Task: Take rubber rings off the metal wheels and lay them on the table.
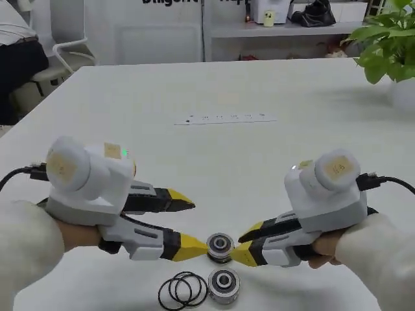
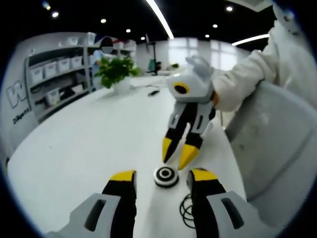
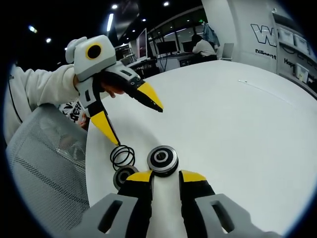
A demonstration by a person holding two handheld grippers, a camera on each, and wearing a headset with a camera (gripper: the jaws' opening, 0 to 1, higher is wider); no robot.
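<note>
The person is holding both tools low over the white counter (image 1: 272, 149), aiming them at each other from either side so that a metal wheel (image 1: 220, 245) is lying between the yellow tips. The wheel is resting flat with its hub facing up, which is leaving its rim open to approach from the sides. The left claw (image 1: 194, 225) is spread wide: its lower tip is sitting just beside the wheel's left edge while the upper tip is pointing out over bare counter, well clear of everything. The right claw (image 1: 238, 247) is parted only narrowly, with its tips at the wheel's right edge; whether they are touching the rim cannot be told. Neither claw is pinching anything. In the right gripper view the wheel is showing a dark band round its rim, so it is probably carrying a rubber ring yet to come off. The opposed stance is reading as one claw getting ready to brace the wheel while the other works at that band. Closer to the person, a second wheel (image 1: 224, 285) is lying flat, and just beside it, on its left in the head view, several loose rubber rings (image 1: 183, 289) are lying in an overlapping cluster. They are likely parked there to keep them clear of the working spot between the claws.
</note>
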